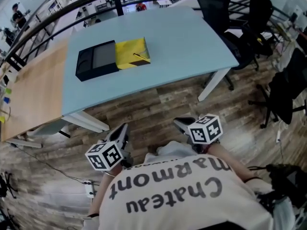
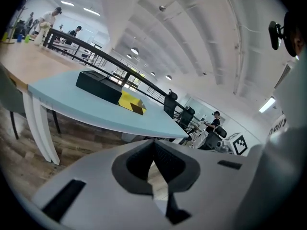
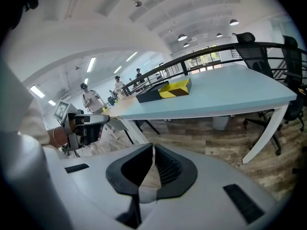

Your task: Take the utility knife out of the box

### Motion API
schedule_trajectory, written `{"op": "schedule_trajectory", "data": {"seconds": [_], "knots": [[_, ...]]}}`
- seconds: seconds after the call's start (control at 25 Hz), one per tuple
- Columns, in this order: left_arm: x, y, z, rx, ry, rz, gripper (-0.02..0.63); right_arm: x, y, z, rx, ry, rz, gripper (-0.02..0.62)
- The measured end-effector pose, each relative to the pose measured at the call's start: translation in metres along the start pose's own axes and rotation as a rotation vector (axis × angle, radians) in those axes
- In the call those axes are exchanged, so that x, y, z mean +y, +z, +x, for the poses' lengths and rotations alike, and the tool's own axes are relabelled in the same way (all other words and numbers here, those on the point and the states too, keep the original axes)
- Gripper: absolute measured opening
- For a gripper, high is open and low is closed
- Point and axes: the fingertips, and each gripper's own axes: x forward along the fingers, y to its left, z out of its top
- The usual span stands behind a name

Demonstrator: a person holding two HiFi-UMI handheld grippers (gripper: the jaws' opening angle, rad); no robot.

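Note:
A black box lies on the light blue table, with a yellow and black piece against its right end. A thin dark line lies on the yellow piece; I cannot tell whether it is the knife. Both grippers hang over the wooden floor, short of the table's near edge. My left gripper and my right gripper are both shut and hold nothing. The left gripper view has the left gripper and, far off, the box. In the right gripper view, beyond the right gripper, is the box.
White table legs stand at the near edge. A wooden table adjoins on the left. Black office chairs stand at the right, behind a dark railing. A power strip lies on the floor. People stand in the distance.

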Motion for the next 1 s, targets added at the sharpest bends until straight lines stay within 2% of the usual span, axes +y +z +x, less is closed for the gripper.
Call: {"op": "schedule_trajectory", "data": {"seconds": [0.2, 0.36, 0.48, 0.76, 1.0], "knots": [[0.014, -0.003, 0.017, 0.047, -0.002, -0.044, 0.003, -0.015, 0.008, 0.012, 0.026, -0.010, 0.030, 0.041], [0.029, 0.019, 0.029, 0.009, 0.037, -0.048, 0.003, -0.032, 0.027, 0.034, 0.057, 0.010, 0.036, 0.041], [0.051, 0.037, 0.037, -0.057, 0.110, -0.086, 0.003, -0.042, 0.053, 0.056, 0.065, 0.062, 0.038, 0.041], [0.079, 0.078, 0.069, -0.128, 0.209, -0.141, 0.003, -0.078, 0.134, 0.103, 0.066, 0.127, -0.025, 0.041], [0.093, 0.110, 0.098, -0.166, 0.250, -0.159, 0.003, -0.107, 0.188, 0.134, 0.051, 0.172, -0.039, 0.041]]}}
